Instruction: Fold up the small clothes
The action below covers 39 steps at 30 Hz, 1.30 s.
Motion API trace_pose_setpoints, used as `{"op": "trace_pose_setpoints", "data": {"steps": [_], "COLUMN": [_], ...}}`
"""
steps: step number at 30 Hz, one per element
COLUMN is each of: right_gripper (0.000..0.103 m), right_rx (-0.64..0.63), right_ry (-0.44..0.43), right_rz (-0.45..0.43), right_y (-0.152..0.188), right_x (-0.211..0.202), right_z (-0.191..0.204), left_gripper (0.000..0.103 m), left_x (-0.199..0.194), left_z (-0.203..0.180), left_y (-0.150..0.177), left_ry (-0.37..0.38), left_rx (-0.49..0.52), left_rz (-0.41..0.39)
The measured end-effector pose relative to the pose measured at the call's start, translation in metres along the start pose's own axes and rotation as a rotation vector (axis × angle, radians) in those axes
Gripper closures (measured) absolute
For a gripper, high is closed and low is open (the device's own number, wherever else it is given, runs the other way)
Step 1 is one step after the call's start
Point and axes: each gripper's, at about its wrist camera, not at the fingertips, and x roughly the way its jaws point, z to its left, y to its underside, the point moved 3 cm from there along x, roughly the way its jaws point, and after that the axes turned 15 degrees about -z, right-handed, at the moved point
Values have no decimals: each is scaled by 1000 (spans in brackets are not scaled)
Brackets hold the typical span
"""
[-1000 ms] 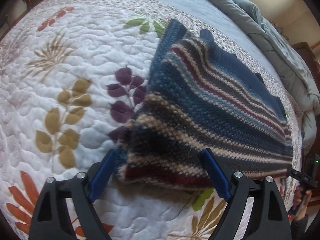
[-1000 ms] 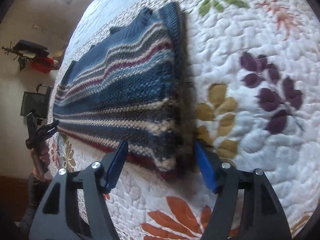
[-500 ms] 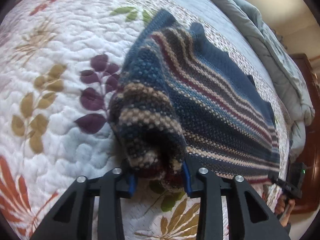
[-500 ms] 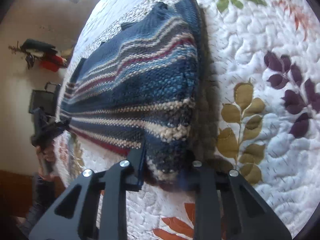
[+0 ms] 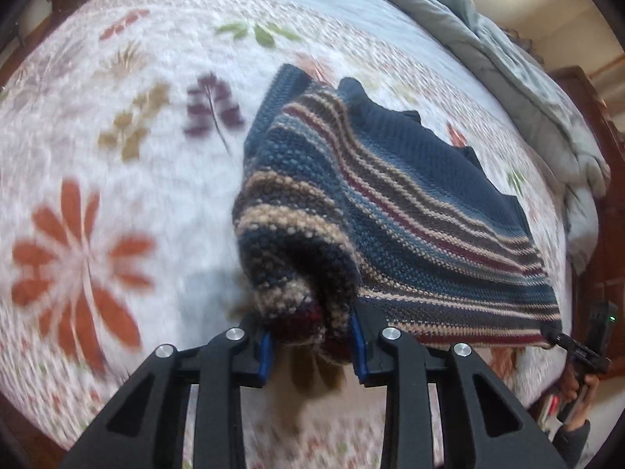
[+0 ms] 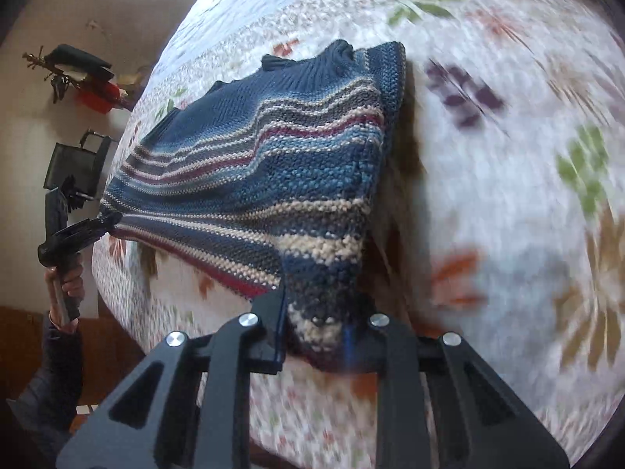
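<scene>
- The left hand-held gripper [image 5: 312,346] is clenched on a bunched bottom corner of the striped knit sweater [image 5: 390,203].
- The right hand-held gripper [image 6: 314,336] grips the opposite bottom corner, the knit wadded between its blue pads.
- Ahead of both, the sweater's hem is raised and stretched taut, while its navy upper part lies farther off on the floral quilt [image 5: 117,156].
- Beyond the sweater, a grey duvet [image 5: 508,58] is heaped at the bed's far edge.

Soft daylight, motion-blurred fisheye edges
</scene>
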Motion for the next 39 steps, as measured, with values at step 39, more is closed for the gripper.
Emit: {"op": "trace_pose_setpoints", "data": {"steps": [39], "right_gripper": [48], "right_rx": [-76], "right_ry": [119], "right_rz": [-161], "right_y": [-42], "right_x": [-14], "right_z": [-27], "left_gripper": [34], "left_x": [53], "left_z": [-85], "left_y": [-20], "left_ry": [-152], "left_rx": [325], "left_rz": [-91]}}
